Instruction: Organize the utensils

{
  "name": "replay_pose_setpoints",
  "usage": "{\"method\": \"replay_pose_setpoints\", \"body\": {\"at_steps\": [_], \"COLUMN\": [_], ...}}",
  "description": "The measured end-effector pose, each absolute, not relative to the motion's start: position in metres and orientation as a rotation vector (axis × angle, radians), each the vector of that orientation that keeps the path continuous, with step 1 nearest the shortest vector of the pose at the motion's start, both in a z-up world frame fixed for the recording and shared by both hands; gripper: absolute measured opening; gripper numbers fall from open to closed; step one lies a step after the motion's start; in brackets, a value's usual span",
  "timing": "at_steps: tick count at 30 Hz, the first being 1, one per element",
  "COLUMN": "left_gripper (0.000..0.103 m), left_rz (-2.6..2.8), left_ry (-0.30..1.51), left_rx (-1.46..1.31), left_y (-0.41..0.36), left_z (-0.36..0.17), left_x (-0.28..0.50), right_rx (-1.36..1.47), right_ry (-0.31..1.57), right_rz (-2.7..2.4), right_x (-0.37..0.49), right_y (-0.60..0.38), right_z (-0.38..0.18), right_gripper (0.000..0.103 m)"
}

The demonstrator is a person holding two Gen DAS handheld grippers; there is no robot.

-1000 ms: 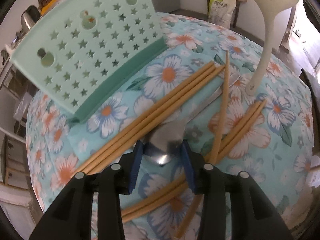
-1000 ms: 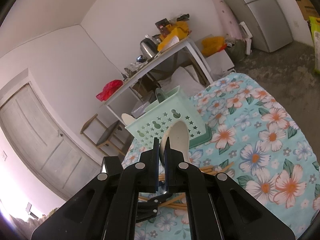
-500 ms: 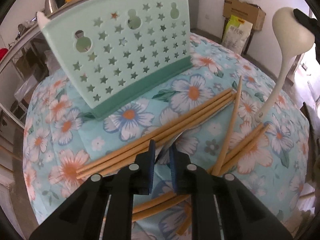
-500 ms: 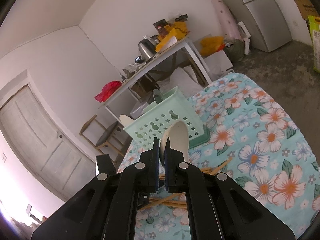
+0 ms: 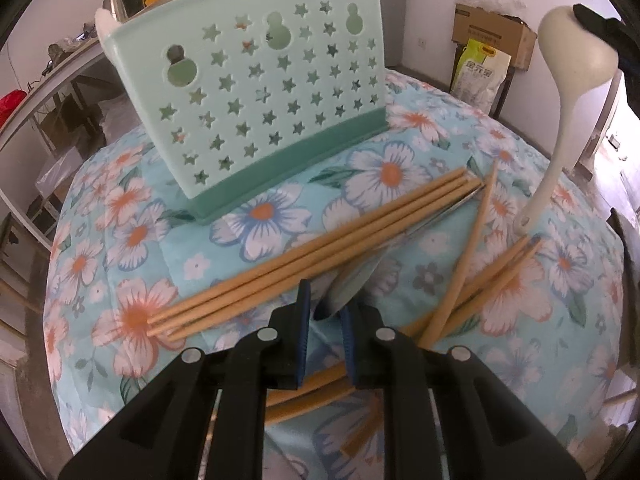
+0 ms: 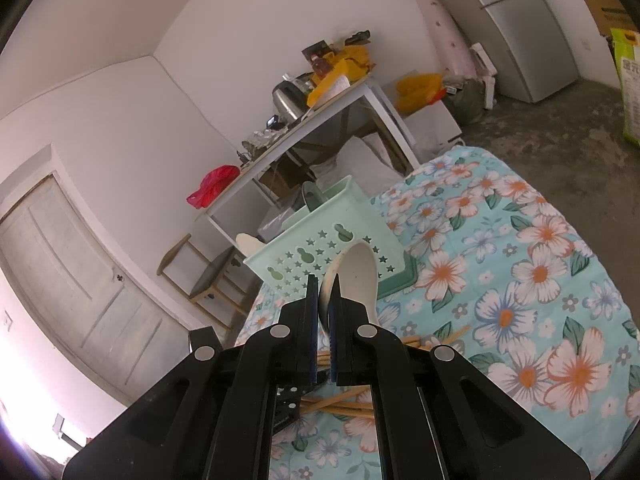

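Observation:
My left gripper [image 5: 326,304] is shut on the bowl of a metal spoon [image 5: 340,292], which stands on edge between the blue pads. Its handle [image 5: 440,216] runs away under a row of wooden chopsticks [image 5: 320,248] on the flowered cloth. More chopsticks [image 5: 480,280] lie crossed to the right. A mint green holder [image 5: 260,92] with star holes stands behind them. My right gripper [image 6: 324,284] is shut on the bowl of a white ladle [image 6: 356,276]. The white ladle [image 5: 576,60] hangs at the upper right of the left wrist view, its handle tip touching the cloth.
The flowered table [image 6: 520,272] drops off to bare floor on the right. Behind the holder [image 6: 320,248] stands a white side table [image 6: 320,108] with a kettle and clutter. A stool [image 6: 208,280], a door, a fridge [image 6: 520,28], a cardboard box [image 5: 492,36] and a bag lie beyond.
My left gripper's jaws have closed on the metal spoon's bowl, which now stands on edge. That gripper has pulled back and rolled a little. The right gripper and ladle have not moved.

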State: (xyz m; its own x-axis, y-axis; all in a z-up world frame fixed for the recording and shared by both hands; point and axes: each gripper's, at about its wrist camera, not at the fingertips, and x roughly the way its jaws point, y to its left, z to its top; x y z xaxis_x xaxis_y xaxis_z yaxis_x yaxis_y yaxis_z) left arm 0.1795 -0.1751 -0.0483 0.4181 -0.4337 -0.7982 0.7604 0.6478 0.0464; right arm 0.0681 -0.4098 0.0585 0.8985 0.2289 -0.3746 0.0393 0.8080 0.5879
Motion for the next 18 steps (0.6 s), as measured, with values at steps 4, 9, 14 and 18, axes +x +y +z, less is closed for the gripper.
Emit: {"method": "replay_pose_setpoints", "body": {"at_steps": [4, 9, 14, 18], "left_gripper": [0.01, 0.004, 0.001, 0.001], "left_rz": [-0.766, -0.812, -0.831, -0.803], "left_ry": [0.828, 0.718, 0.6, 0.539], "left_rx": [0.416, 0.364, 0.35, 0.296], "left_y": [-0.171, -0.159, -0.153, -0.142], "left_z": [-0.044, -0.019, 0.015, 0.053], "left_x": [0.18, 0.166, 0.142, 0.135], "right_rx": [0.63, 0.635, 0.633, 0.619], "right_ry": [0.447, 0.443, 0.443, 0.442], "right_rz": [0.098, 0.088, 0.082, 0.071], "right_x": [0.067, 0.065, 0.065, 0.063], "right_y": [-0.411, -0.412, -0.411, -0.41], "right_z": [0.058, 0.058, 0.058, 0.059], "right_gripper": [0.003, 0.003, 0.003, 0.003]}}
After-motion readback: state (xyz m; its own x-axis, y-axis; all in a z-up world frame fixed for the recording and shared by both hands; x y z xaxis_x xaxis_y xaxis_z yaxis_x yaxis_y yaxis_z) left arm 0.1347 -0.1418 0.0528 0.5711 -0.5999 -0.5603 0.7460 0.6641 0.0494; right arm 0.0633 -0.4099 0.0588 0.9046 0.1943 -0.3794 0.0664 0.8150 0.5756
